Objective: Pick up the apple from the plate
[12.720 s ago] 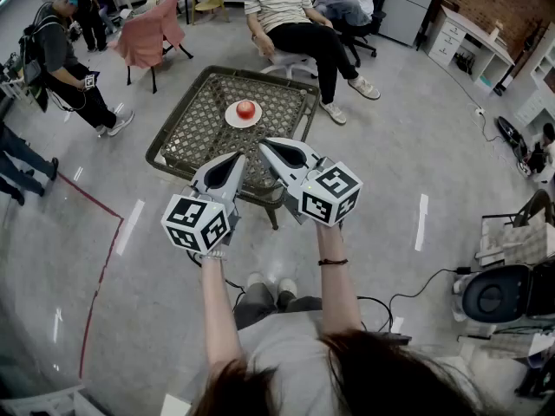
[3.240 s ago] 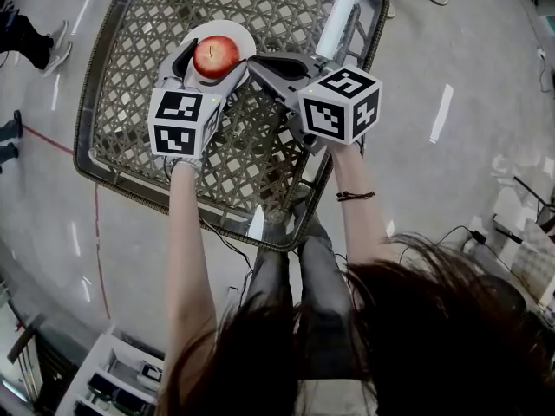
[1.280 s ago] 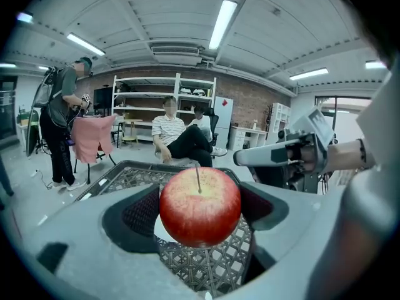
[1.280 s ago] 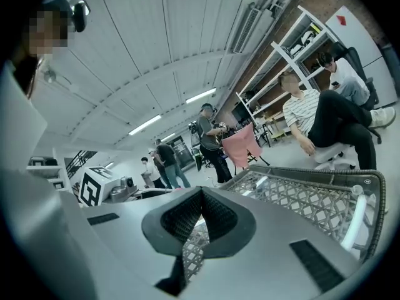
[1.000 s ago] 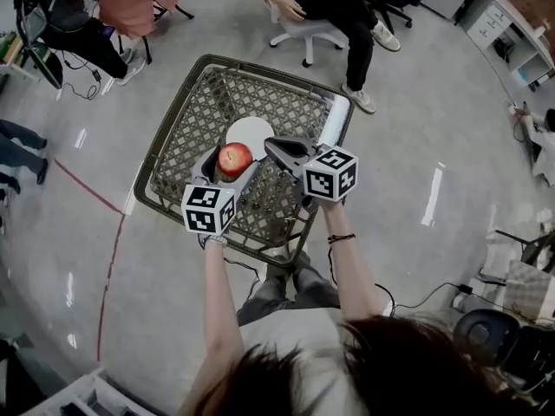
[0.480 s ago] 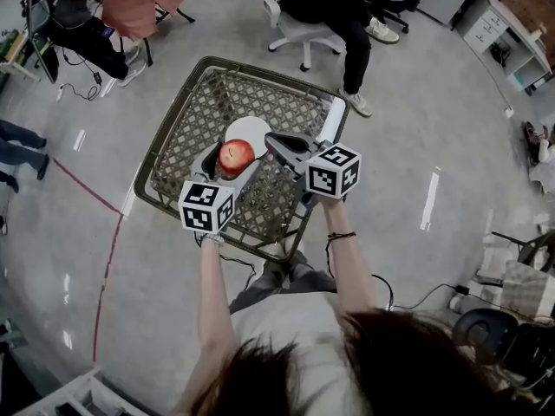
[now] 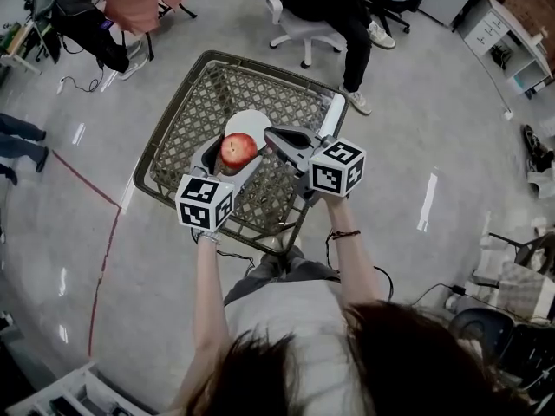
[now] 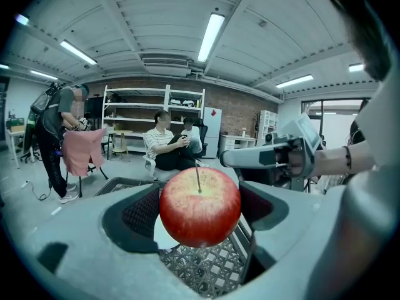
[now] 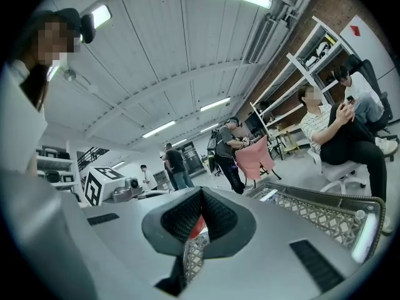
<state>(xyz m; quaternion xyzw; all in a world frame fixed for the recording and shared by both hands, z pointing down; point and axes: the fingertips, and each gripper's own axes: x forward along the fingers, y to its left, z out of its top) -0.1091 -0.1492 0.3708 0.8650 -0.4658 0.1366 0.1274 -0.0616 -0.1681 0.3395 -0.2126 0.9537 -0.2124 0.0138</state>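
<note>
Apple (image 8: 200, 206), red with a yellow-flecked crown and an upright stem, sits clamped between the jaws of the left gripper (image 7: 232, 152), which a person holds out over a wicker-lattice tabletop (image 7: 186, 133). The jaws stand apart only as far as the apple forces them, their ribbed pads pressed to its left and right flanks near the widest girth. In the head view the apple overlaps the near edge of a white plate (image 7: 251, 121). The left gripper view shows plate and lattice below and behind it with nothing touching its underside, so it appears to hang clear of the plate, though how high cannot be told. Just to the right, the right gripper (image 7: 270, 133) points toward the apple with its jaws pressed together and nothing between them; only a sliver of red shows past their tips. On this evidence the apple is firm and fairly weighty. Its smooth, waxy skin could slip in the gripper or bruise under a hard squeeze. The round body offers the surest hold across the middle, as taken here, rather than by the thin stem, which would likely snap.
</note>
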